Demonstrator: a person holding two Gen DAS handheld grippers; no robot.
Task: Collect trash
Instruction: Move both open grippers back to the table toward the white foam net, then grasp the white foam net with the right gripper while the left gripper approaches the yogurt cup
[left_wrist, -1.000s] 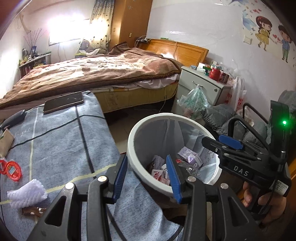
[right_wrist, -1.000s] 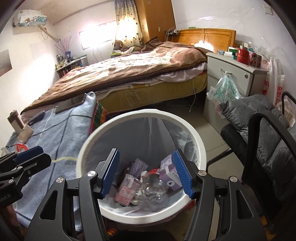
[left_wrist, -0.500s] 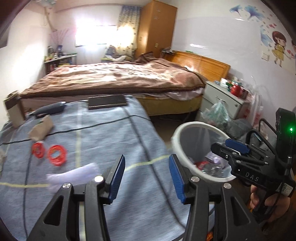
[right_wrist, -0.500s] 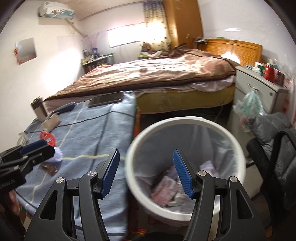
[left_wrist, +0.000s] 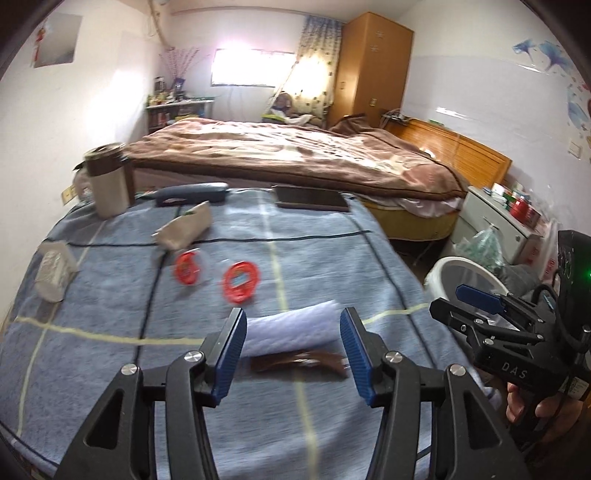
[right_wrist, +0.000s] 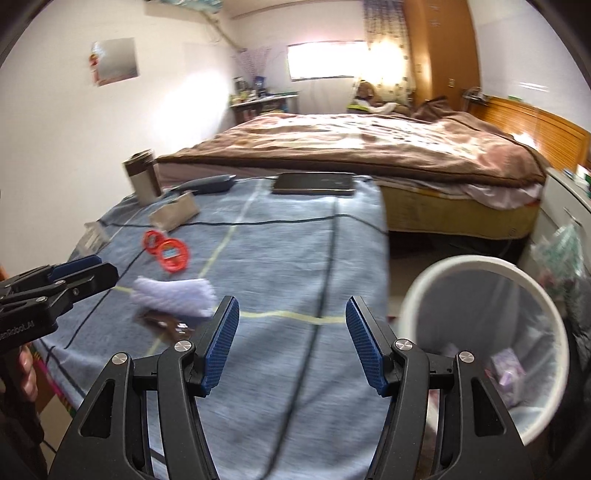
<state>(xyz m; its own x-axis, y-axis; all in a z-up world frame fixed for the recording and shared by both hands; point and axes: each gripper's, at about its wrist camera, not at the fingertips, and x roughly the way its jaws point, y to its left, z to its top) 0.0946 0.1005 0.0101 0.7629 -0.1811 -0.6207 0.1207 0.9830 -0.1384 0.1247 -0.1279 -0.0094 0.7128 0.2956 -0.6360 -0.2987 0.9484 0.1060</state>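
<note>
- Over the blue cloth (left_wrist: 110, 295), the left gripper (left_wrist: 291, 350) hangs wide open and empty.
- White foam (left_wrist: 291, 326) and a brown wrapper (left_wrist: 299, 362) lie on the cloth between its fingers, untouched.
- Right gripper (right_wrist: 291, 343) is also wide open, holding nothing; the bin (right_wrist: 480, 266) stands just to its right, foam (right_wrist: 173, 295) to its left.

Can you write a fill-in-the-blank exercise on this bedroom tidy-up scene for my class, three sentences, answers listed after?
1. The white foam wrap lies on the ____ checked cloth.
2. Both the left hand-held gripper and the right hand-held gripper have their jaws ____.
3. The two ring-shaped items beyond the foam wrap are ____ in colour.

Answers: blue; open; red
</note>
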